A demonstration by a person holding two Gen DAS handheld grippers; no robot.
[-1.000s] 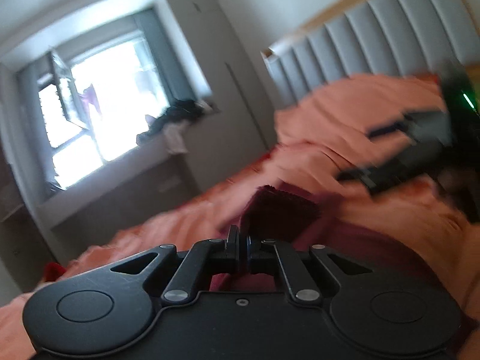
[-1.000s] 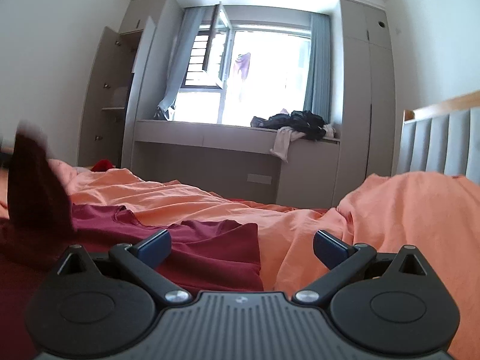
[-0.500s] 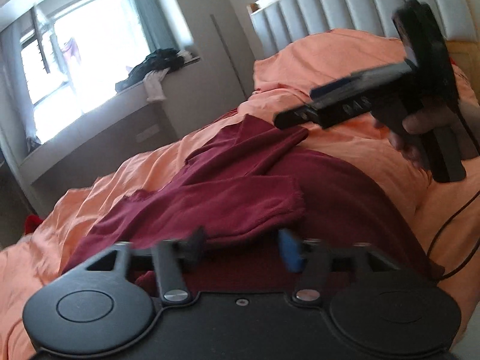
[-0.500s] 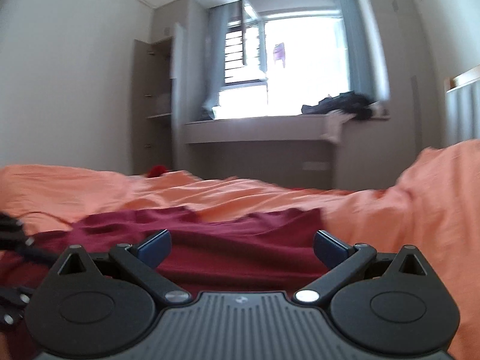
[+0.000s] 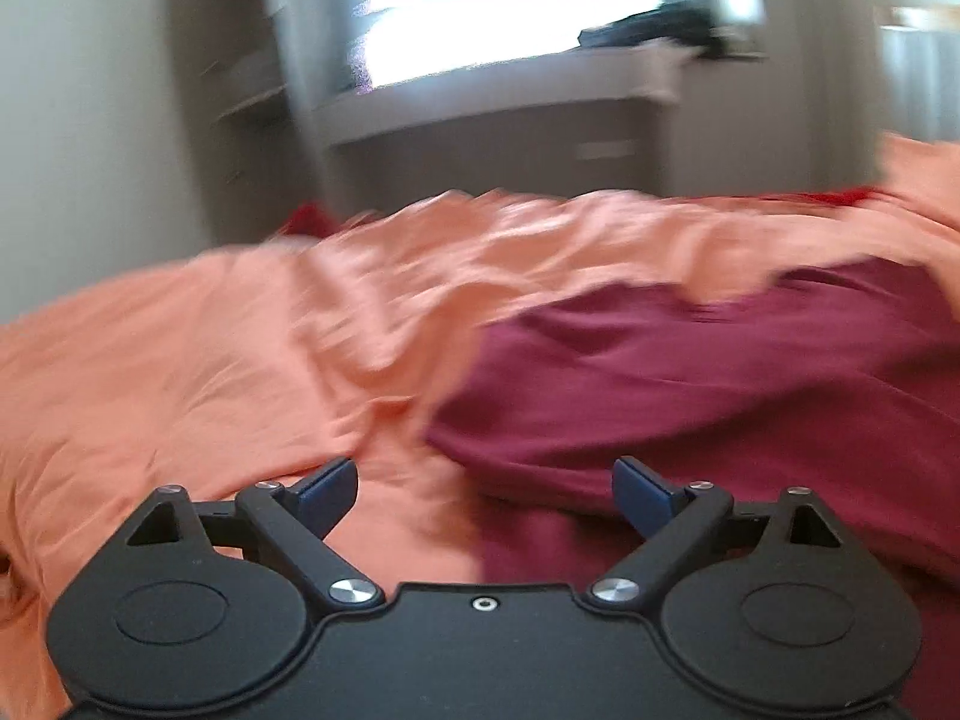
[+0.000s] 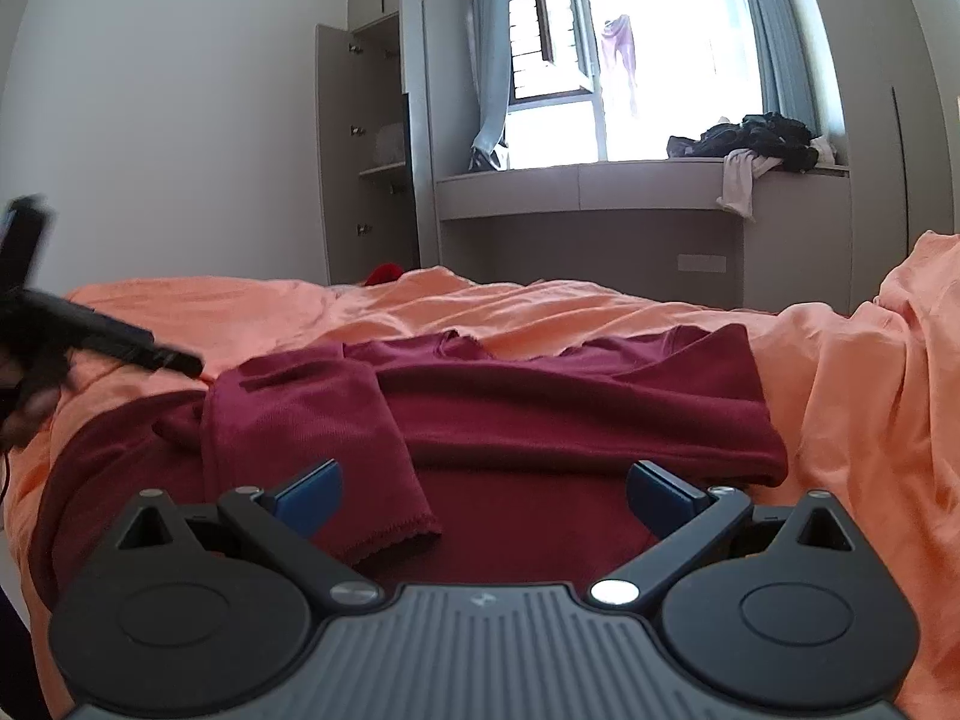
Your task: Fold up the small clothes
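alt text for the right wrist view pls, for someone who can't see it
A dark red top lies on an orange bedsheet, one sleeve folded across its front. The right gripper hovers over it with jaws apart and nothing between them. The left gripper, blurred, reaches in at the left edge; behind are a window ledge and an open wardrobe.

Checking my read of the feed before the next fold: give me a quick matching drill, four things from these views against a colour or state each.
Things:
1. top
2. bedsheet
3. left sleeve of the top
4. wardrobe door

States:
a. orange, wrinkled
b. standing open
c. dark red, spread on the bed
d. folded across the body

Pairs: 1-c, 2-a, 3-d, 4-b
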